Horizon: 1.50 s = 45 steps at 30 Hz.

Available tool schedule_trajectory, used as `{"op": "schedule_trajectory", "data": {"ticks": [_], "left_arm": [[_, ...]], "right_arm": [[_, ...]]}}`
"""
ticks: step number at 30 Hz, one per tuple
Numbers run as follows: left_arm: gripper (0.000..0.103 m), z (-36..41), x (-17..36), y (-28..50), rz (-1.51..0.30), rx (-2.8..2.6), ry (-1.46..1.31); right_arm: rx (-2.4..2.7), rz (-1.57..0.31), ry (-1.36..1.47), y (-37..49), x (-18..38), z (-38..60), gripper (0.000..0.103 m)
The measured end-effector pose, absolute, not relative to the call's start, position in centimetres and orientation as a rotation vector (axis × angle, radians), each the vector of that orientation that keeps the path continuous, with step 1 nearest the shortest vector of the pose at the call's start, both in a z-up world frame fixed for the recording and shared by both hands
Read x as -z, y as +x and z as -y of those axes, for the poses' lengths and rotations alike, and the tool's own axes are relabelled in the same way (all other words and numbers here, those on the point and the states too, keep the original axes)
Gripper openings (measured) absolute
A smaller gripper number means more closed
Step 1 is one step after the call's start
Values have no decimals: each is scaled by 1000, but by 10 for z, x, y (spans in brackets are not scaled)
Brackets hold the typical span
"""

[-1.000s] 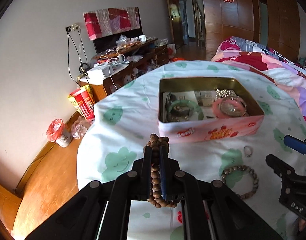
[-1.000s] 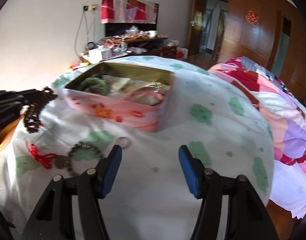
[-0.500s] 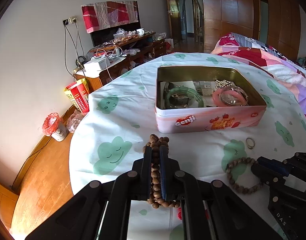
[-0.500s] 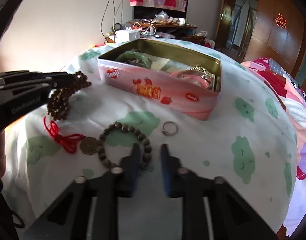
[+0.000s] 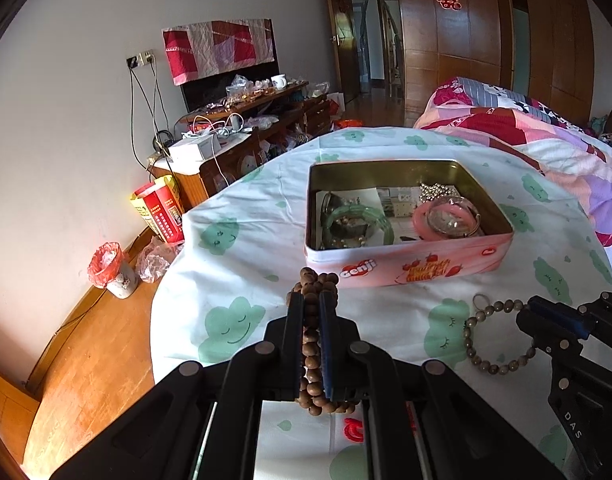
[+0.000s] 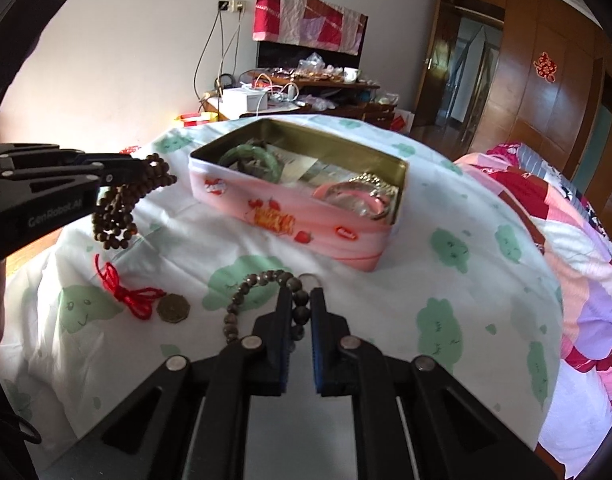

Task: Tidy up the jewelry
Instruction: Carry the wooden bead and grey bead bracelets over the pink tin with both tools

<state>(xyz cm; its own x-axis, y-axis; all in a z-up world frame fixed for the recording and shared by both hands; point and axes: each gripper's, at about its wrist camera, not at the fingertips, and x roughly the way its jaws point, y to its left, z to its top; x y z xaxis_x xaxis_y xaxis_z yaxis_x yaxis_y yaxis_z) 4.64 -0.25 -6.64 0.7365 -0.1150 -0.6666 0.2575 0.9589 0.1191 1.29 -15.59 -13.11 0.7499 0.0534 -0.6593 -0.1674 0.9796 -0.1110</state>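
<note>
My left gripper (image 5: 311,300) is shut on a long brown bead strand (image 5: 310,344) and holds it above the cloth, in front of the pink tin (image 5: 409,268). The strand also hangs in the right wrist view (image 6: 118,208). My right gripper (image 6: 299,300) is shut on a grey bead bracelet (image 6: 258,284) lying on the cloth; the bracelet shows in the left wrist view (image 5: 493,336). The open tin (image 6: 290,212) holds a green bangle (image 5: 357,216), a pink bangle (image 5: 445,220) and a silver chain.
A small metal ring (image 5: 481,300) lies by the bracelet. A red cord with a brass coin (image 6: 173,308) lies left of my right gripper. The round table wears a white cloth with green clouds (image 5: 226,324). A bed stands right; a cluttered cabinet stands behind.
My right gripper moved forward to the grey bracelet and closed on it. My left gripper kept its hold on the brown strand and shifted a little back from the tin.
</note>
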Motion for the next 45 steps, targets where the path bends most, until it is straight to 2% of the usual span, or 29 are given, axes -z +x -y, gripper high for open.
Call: {"op": "schedule_trajectory", "data": {"ticks": [23,45], "left_arm": [[7,18,28,50,-655,240,233],[7,37,8,90,-635,240,276]], "right_arm": [[-76,-631,-165,21,100,173,10],[-53,-569,-185,59,65,184,10]]}}
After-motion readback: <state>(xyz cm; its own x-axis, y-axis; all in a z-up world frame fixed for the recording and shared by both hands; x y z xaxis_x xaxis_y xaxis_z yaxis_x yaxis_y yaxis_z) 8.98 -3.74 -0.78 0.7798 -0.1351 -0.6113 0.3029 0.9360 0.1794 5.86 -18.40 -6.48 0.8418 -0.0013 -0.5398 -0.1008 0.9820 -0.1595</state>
